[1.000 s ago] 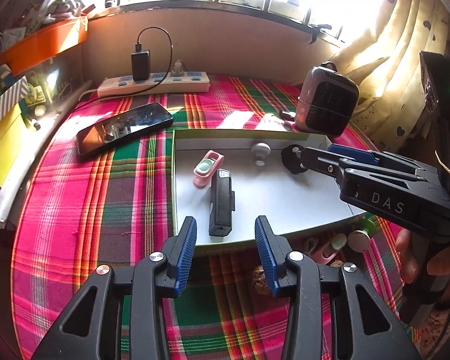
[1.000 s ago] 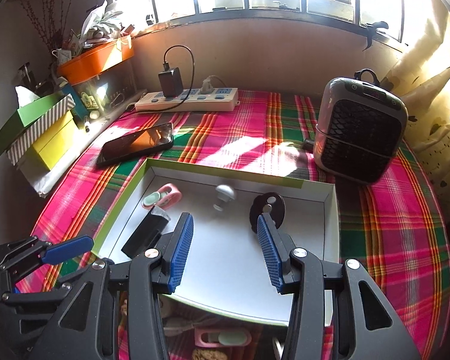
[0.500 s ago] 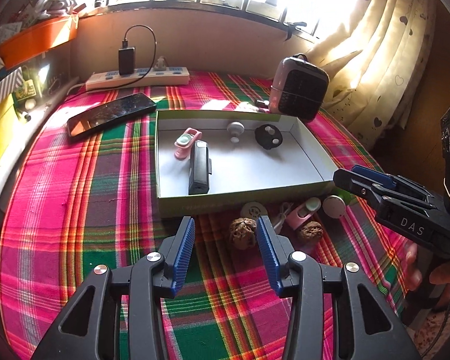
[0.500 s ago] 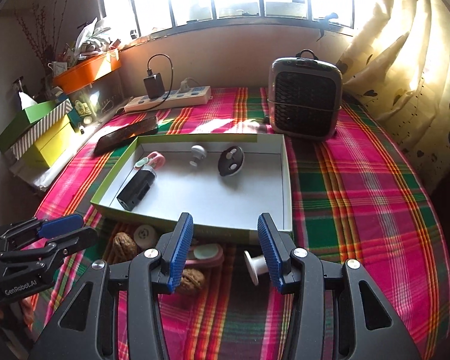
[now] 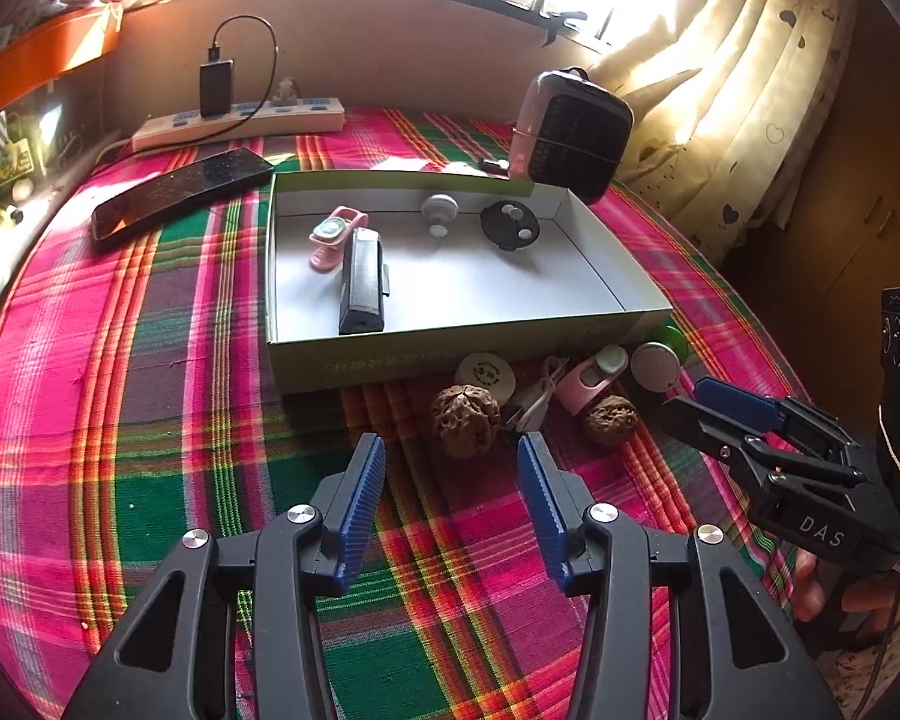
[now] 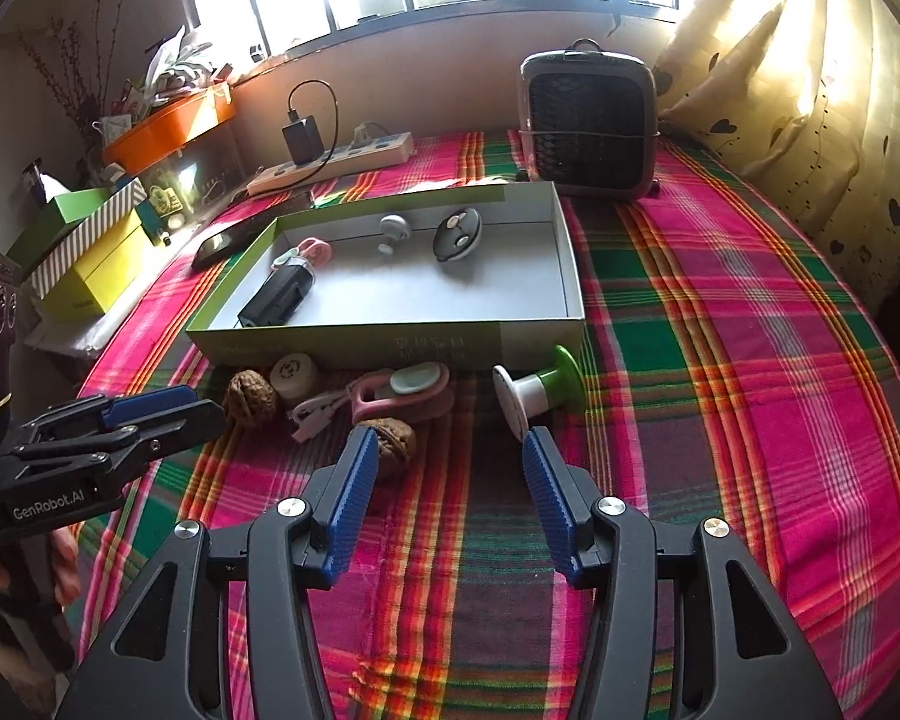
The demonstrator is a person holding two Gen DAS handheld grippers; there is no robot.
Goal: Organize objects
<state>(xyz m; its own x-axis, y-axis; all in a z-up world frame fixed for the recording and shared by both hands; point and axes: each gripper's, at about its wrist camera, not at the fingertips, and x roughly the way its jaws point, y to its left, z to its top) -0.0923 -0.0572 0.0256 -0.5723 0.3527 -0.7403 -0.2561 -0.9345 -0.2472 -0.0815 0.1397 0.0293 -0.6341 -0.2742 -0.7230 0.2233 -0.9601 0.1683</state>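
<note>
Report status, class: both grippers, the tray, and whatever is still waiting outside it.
Left gripper open, empty. Right gripper open, empty. Tray holds four items; walnuts, pink clip, cable loose in front. Nothing blocking.

Cloth (image 5: 150,420): pink, green and red checks
Box (image 6: 390,342): green outside, white inside
Fingers (image 5: 363,498): blue pads on black
Curtain (image 6: 810,90): cream with dark hearts
Walnuts (image 5: 465,420): brown
Clip (image 5: 588,381): pink
</note>
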